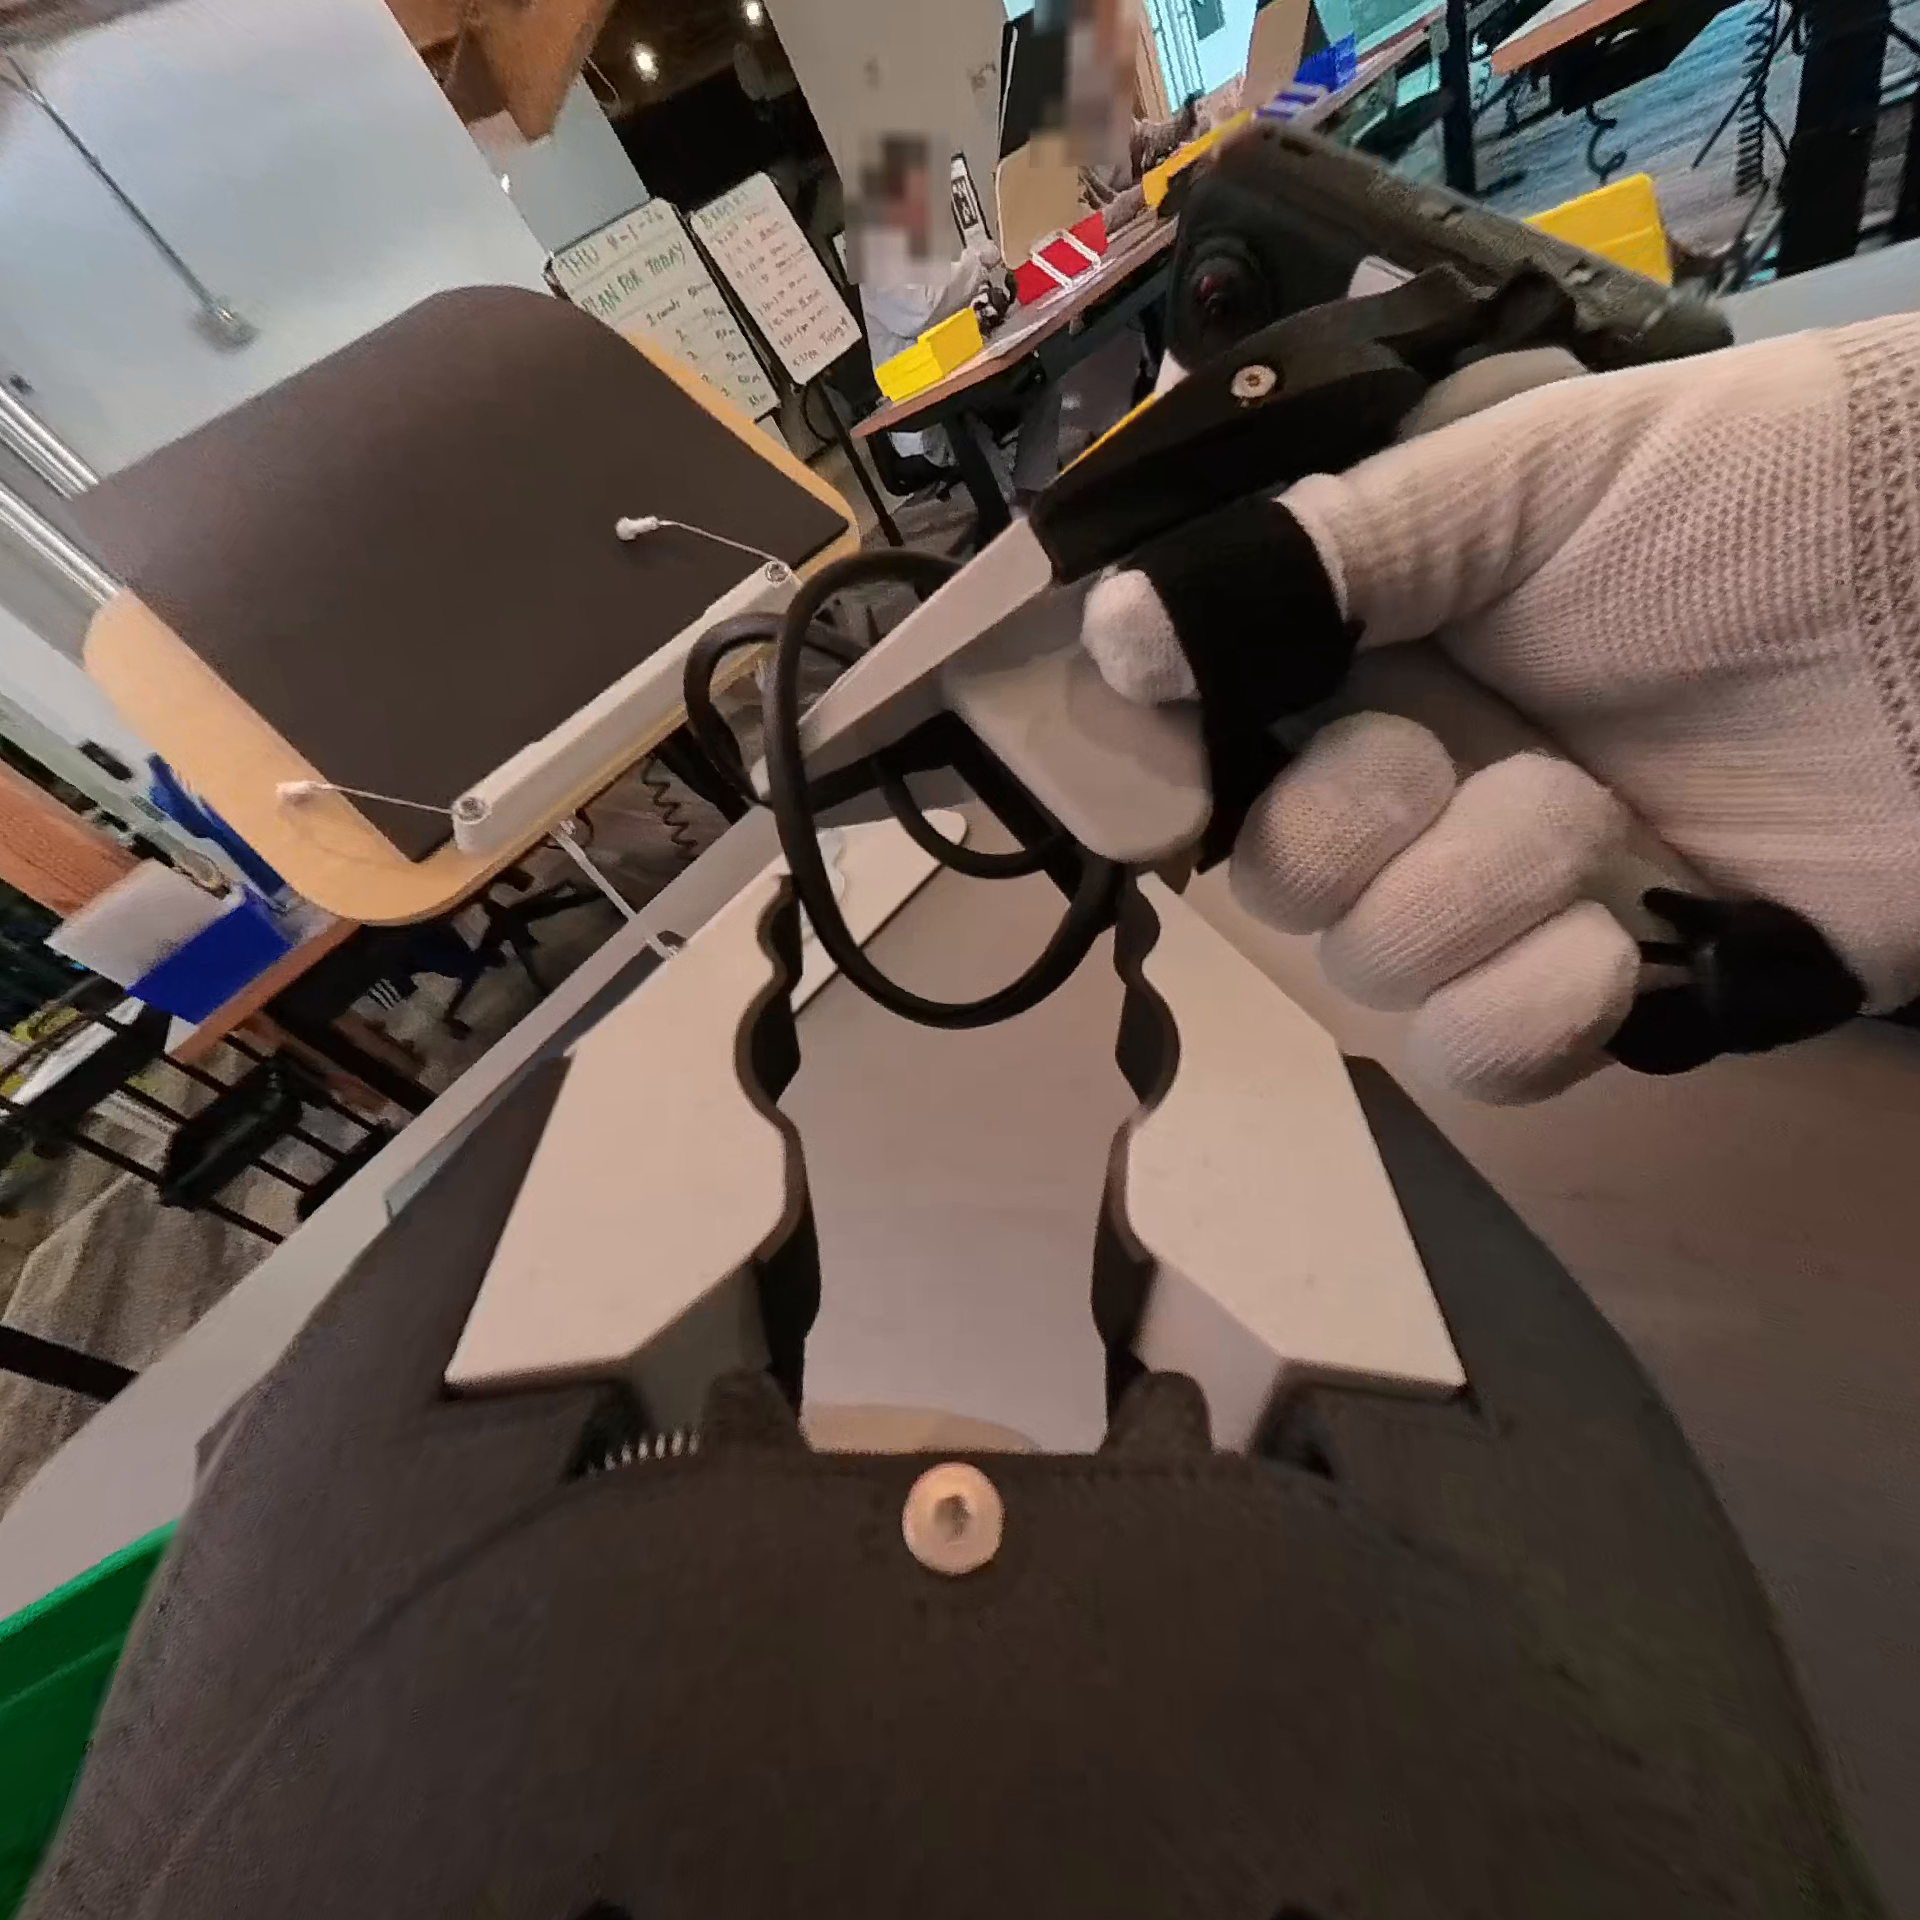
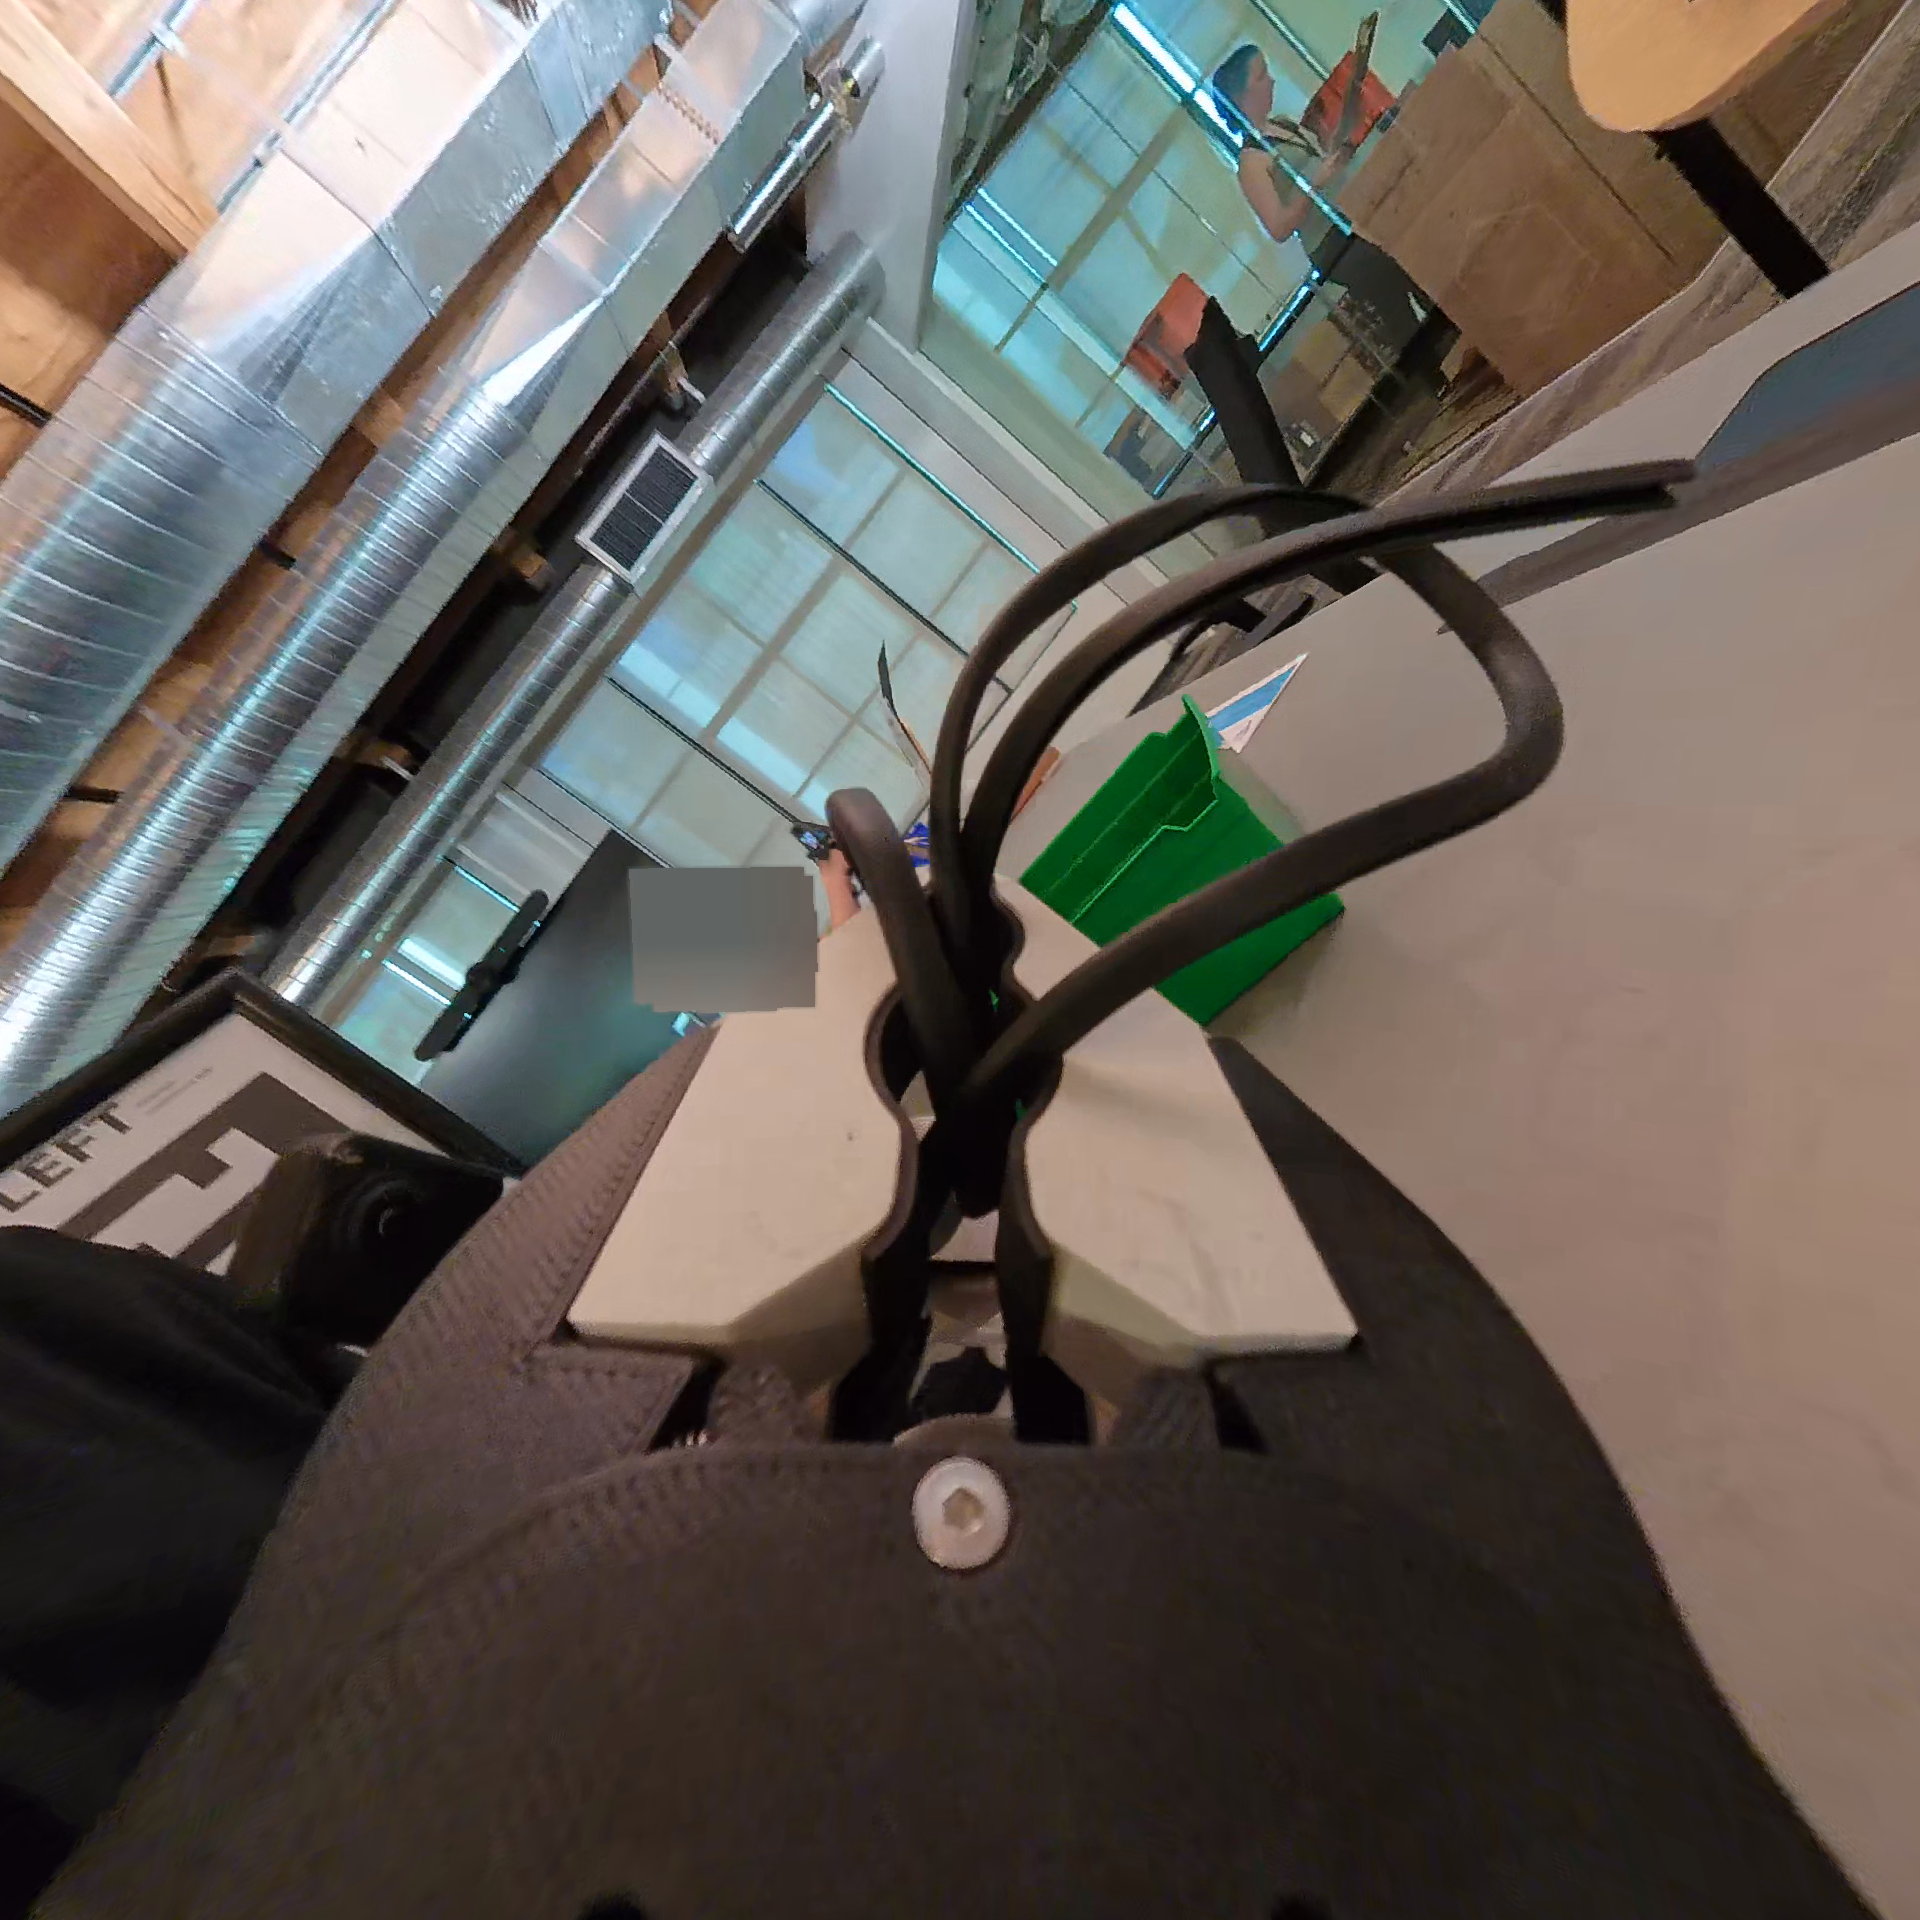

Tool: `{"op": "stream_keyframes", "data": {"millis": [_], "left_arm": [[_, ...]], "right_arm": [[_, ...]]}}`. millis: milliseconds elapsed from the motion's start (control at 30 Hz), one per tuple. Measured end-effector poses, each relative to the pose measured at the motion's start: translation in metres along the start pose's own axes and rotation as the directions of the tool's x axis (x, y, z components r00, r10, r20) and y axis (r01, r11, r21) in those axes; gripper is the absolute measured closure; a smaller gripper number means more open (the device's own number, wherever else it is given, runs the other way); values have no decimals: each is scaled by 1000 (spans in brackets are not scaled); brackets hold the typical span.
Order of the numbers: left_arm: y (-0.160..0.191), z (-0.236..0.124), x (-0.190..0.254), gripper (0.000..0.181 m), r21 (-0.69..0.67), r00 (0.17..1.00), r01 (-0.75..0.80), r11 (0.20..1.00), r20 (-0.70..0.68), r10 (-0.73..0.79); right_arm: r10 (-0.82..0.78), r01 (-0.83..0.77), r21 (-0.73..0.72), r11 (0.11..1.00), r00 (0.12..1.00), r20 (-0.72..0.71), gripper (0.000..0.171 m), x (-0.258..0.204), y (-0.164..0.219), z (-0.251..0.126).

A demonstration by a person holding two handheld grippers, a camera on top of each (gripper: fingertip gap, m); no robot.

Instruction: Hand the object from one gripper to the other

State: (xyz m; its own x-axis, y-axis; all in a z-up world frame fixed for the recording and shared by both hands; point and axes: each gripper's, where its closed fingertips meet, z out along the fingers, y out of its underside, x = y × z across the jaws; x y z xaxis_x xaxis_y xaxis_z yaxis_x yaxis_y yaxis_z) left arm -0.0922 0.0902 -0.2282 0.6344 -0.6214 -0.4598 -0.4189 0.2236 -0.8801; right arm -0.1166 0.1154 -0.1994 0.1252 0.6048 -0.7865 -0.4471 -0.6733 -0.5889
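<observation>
A coiled black cable (image 2: 1507, 727) is clamped between the pale fingers of my right gripper (image 2: 961, 997), which is shut on it; the loops stick out past the fingertips. In the left wrist view the right gripper (image 1: 821, 727) comes in from the right, held by a white-gloved hand (image 1: 1558, 675), with the cable (image 1: 935, 1013) hanging from it. My left gripper (image 1: 951, 925) is open. The lowest cable loop dips between its two fingertips, and the jaws stand wide apart on either side of it.
A grey table (image 2: 1662, 935) lies below both grippers. A green bin (image 2: 1174, 883) stands on it, and its edge shows at the lower left (image 1: 52, 1683). A chair with a dark pad (image 1: 416, 571) stands beyond the table edge. Tables with yellow and red bins (image 1: 935, 353) are far back.
</observation>
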Motion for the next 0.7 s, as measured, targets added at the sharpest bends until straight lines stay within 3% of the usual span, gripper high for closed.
{"op": "stream_keyframes", "data": {"millis": [100,333,700], "left_arm": [[-1,-1,4,129,16,996,-85,996,7,85],[-2,1,16,161,45,995,-103,994,-5,103],[-2,0,21,176,68,999,-14,998,-40,16]], "right_arm": [[37,-37,7,999,999,12,171,2,2,-2],[72,-73,16,997,997,39,171,2,3,-7],[98,-99,20,995,994,50,171,0,8,-8]]}}
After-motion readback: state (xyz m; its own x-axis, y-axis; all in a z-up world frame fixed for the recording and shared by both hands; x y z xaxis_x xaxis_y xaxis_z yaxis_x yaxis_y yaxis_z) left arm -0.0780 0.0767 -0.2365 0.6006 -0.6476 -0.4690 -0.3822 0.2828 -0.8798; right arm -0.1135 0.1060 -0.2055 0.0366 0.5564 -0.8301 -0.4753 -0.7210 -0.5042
